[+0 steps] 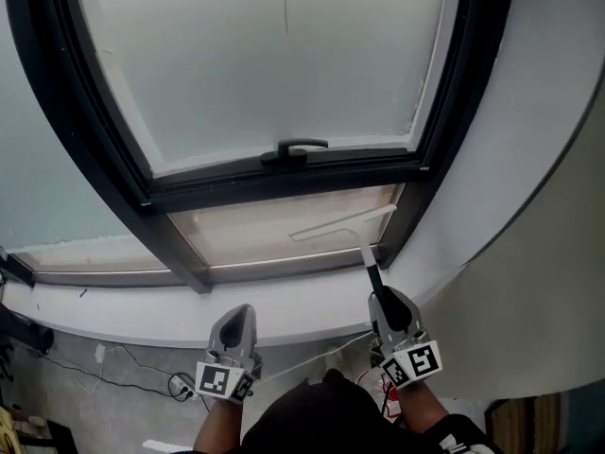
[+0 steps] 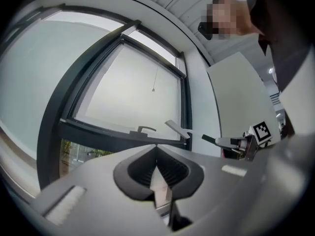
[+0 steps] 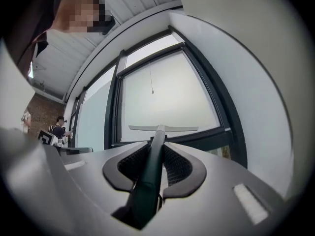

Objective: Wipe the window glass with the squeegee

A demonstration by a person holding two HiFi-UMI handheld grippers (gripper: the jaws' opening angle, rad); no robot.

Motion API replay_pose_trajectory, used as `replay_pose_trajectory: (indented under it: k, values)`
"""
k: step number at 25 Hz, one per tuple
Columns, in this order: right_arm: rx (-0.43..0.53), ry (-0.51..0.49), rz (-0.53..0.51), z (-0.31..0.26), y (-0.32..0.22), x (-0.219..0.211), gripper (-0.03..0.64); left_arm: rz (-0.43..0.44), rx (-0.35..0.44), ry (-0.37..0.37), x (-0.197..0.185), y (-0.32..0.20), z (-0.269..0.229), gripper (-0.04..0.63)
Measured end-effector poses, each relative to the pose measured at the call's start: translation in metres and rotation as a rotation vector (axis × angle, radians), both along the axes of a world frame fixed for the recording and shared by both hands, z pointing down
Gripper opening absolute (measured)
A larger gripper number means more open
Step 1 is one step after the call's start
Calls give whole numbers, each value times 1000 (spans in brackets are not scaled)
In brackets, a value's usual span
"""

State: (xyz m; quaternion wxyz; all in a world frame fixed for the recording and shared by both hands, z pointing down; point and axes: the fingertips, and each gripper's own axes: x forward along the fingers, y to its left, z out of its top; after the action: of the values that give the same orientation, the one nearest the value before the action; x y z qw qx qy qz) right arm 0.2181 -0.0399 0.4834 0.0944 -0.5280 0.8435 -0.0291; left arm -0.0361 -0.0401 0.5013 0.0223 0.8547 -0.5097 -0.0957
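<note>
The window fills most of what I see: a big frosted upper pane [image 1: 284, 64] in a dark frame [image 1: 95, 130], with a thick dark crossbar [image 1: 284, 183] beneath it and a shorter lower pane [image 1: 246, 235] under that. To the right a pale wall [image 1: 529, 159] curves round, and a white sill [image 1: 142, 310] runs along the bottom. My right gripper [image 1: 383, 301] is clamped on the dark handle of the squeegee [image 1: 342, 223], which reaches up from the sill. Its pale blade lies tilted across the right part of the lower pane, just under the crossbar, with its right end close to the frame's upright. I cannot tell whether it touches the glass. My left gripper [image 1: 238, 315] hangs over the sill's edge, well left of the squeegee, its jaws together on nothing. The window handle [image 1: 295, 149] sits on the crossbar above the blade. A thin cord [image 1: 286, 3] hangs behind the upper pane, and cables [image 1: 142, 376] lie on the floor below.
</note>
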Motion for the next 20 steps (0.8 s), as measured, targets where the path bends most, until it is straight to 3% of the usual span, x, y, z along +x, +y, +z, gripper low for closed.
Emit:
replay_pose_trajectory:
  k: [4,8,15,20]
  values:
    - [133,47,-14,-43,-54,21,97,-8,89,-23,27,-55,-37,-2]
    - [220,70,-1,-77,-97,41,97,-2,193,3,50,-102,-78,-2]
    - [311,67,51,-119,-147,60,98,40,262,-11,89,-160,-125,-2]
    - [365,90,101,-145,-168,57,98,71,417,-127,97,-177,-168,-2]
